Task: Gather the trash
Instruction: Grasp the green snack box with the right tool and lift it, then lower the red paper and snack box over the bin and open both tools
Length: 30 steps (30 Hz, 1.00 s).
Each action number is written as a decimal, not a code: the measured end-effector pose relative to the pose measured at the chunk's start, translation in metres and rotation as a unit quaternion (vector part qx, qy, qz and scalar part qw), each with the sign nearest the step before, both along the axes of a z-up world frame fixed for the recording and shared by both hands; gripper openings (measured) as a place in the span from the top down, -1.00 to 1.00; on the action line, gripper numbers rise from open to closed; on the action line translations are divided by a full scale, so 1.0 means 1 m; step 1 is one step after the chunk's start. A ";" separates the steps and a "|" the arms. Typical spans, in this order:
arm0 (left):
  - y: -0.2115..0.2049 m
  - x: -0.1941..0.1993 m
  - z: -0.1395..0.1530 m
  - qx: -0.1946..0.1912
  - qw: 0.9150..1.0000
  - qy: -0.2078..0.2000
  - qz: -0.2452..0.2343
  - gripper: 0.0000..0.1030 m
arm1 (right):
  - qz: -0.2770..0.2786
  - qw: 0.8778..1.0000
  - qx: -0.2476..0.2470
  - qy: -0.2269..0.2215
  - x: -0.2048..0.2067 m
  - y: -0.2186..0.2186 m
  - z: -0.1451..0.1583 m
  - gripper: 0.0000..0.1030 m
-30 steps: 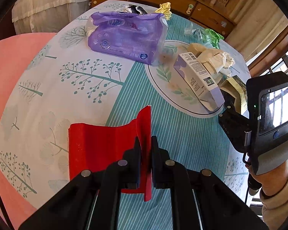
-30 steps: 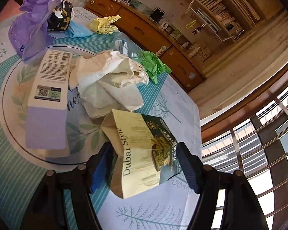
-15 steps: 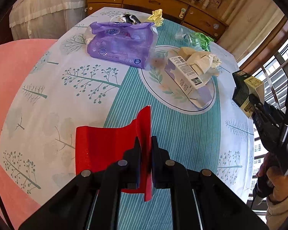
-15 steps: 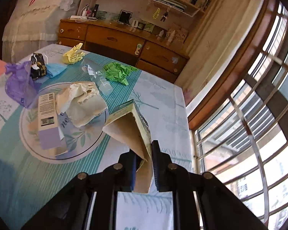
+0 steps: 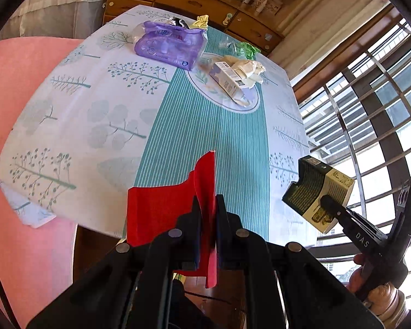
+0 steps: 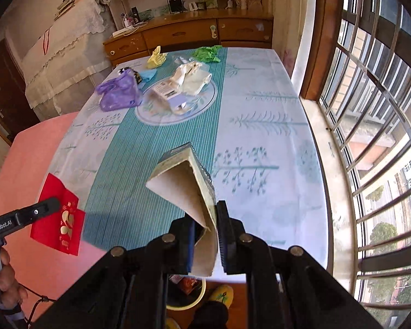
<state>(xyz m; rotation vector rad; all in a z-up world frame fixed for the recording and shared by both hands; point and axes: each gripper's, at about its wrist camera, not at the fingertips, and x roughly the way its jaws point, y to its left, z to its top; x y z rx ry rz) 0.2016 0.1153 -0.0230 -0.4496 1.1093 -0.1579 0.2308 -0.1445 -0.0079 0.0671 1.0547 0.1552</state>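
both loads have been drawn back off the table (image 6: 260, 87) edge since the earlier frame. right gripper (image 6: 205, 235) is clamped on the flattened carton (image 6: 189, 181), left gripper (image 5: 207, 230) on the red envelope (image 5: 161, 211). a bin rim (image 6: 189, 301) is seen at 6 o'clock, directly below the carton; remaining litter lies at 12.

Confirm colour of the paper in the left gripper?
Red envelope, gold print on its face; left gripper clamps it. Print shows best in the right wrist view.

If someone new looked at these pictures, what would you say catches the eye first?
Probably the bright red envelope pinched upright in the left gripper at the table's near edge. Next, the flattened dark carton clamped in the right gripper, and the purple bag among litter at the table's far end.
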 end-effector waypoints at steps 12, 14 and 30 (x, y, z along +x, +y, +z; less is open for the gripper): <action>0.024 -0.119 -0.023 0.011 0.998 0.027 -0.064 0.88 | 0.039 0.996 0.012 0.085 -0.139 0.089 -0.046 0.73; 0.029 -0.129 -0.040 0.025 0.997 0.036 -0.067 0.88 | 0.043 0.993 0.011 0.106 -0.145 0.099 -0.065 0.73; 0.011 -0.121 -0.307 -0.037 0.991 0.107 -0.067 0.88 | -0.001 0.971 -0.020 0.239 -0.114 0.102 -0.349 0.72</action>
